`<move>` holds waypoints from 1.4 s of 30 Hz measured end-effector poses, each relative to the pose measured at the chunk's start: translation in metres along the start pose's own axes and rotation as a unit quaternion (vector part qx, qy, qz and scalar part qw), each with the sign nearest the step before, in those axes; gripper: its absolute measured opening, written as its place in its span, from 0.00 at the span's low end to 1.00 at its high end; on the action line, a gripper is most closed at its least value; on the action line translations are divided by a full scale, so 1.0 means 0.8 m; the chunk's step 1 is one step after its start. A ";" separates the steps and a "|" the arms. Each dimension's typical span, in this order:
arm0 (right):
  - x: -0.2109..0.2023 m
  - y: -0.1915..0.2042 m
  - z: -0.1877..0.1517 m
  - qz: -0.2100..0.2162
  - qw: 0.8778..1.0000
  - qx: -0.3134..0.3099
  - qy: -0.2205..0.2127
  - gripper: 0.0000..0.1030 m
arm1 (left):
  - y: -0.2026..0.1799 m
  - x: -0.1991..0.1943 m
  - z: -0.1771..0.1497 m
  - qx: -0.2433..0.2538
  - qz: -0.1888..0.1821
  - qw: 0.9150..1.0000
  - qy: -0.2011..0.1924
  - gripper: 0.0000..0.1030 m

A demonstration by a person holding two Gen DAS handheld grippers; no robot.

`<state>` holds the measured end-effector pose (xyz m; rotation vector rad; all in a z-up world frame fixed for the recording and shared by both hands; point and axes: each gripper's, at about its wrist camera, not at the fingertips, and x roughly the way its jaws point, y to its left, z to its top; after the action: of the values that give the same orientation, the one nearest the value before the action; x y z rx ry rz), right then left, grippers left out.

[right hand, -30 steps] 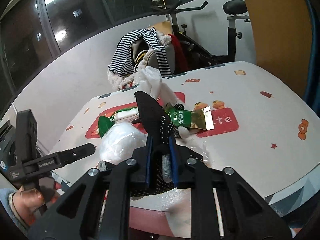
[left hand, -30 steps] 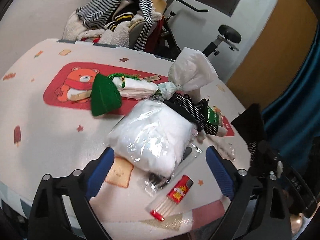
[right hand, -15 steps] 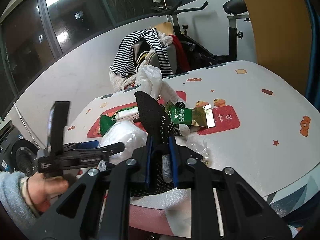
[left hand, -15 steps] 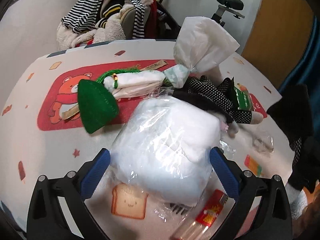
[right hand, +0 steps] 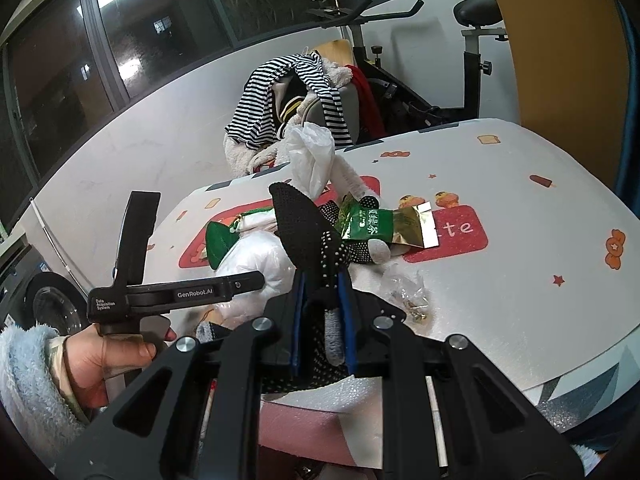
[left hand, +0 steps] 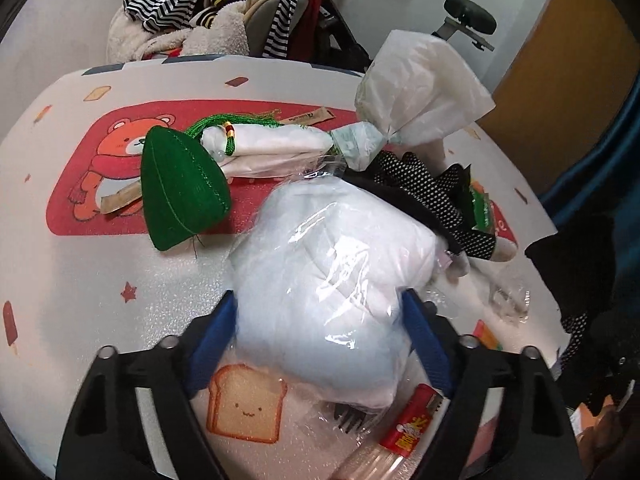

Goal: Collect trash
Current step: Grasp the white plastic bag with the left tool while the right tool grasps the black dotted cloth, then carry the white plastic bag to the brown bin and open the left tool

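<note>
Near the bench's (left hand: 80, 288) edge, the left tongs (left hand: 320, 328) are closing around a plastic-wrapped white bundle (left hand: 328, 280), pads at its sides; the right tongs (right hand: 322, 312) clamp a dotted black glove (right hand: 308, 232).

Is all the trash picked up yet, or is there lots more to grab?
Nothing looks cleared away yet. In hand: the right gripper is shut on a black dotted glove, and the left gripper is closing around the plastic-wrapped white bundle. Left on the table: a green tea packet, a crumpled clear wrapper, a white plastic bag and a red-labelled tube.
</note>
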<state>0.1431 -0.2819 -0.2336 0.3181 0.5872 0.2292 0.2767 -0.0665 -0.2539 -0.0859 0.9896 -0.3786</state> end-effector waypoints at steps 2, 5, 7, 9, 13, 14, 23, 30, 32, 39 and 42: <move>-0.004 0.002 0.001 0.002 1.000 -0.002 -0.003 0.19 | -0.003 -0.007 0.000 0.012 0.001 1.000 -0.002 0.68; -0.011 0.005 0.002 0.004 1.000 -0.008 -0.009 0.19 | -0.007 -0.025 0.002 0.025 0.001 1.000 -0.010 0.66; -0.017 0.007 0.002 0.005 1.000 -0.009 -0.012 0.19 | -0.005 -0.045 0.004 0.021 -0.006 1.000 -0.021 0.66; -0.022 0.009 0.001 0.006 1.000 -0.010 -0.014 0.19 | -0.005 -0.064 0.004 0.022 -0.013 0.999 -0.030 0.66; -0.036 0.014 -0.002 0.011 1.000 -0.018 -0.019 0.19 | -0.011 -0.110 -0.013 0.036 -0.024 0.998 -0.044 0.66; -0.039 0.016 -0.003 0.013 1.000 -0.020 -0.020 0.19 | -0.012 -0.120 -0.021 0.041 -0.026 0.998 -0.047 0.66; -0.061 0.018 -0.029 0.038 0.999 -0.018 -0.009 0.19 | -0.021 -0.174 -0.137 0.081 -0.054 0.994 -0.044 0.66; -0.069 0.024 -0.064 0.037 0.999 -0.025 0.013 0.19 | -0.014 -0.167 -0.230 0.083 -0.073 0.994 0.023 0.67; -0.068 0.025 -0.074 0.036 0.999 -0.024 0.022 0.19 | -0.010 -0.157 -0.247 0.078 -0.073 0.993 0.045 0.67; -0.068 0.033 -0.082 0.042 0.998 -0.030 0.028 0.19 | -0.007 -0.128 -0.260 0.077 -0.073 0.991 0.081 0.68; -0.069 0.032 -0.082 0.045 0.998 -0.029 0.027 0.19 | -0.010 -0.121 -0.258 0.076 -0.075 0.991 0.087 0.71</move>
<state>0.0578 -0.2595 -0.2484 0.2830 0.6194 0.3411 0.0560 -0.0193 -0.2889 0.0116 1.1256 -0.6059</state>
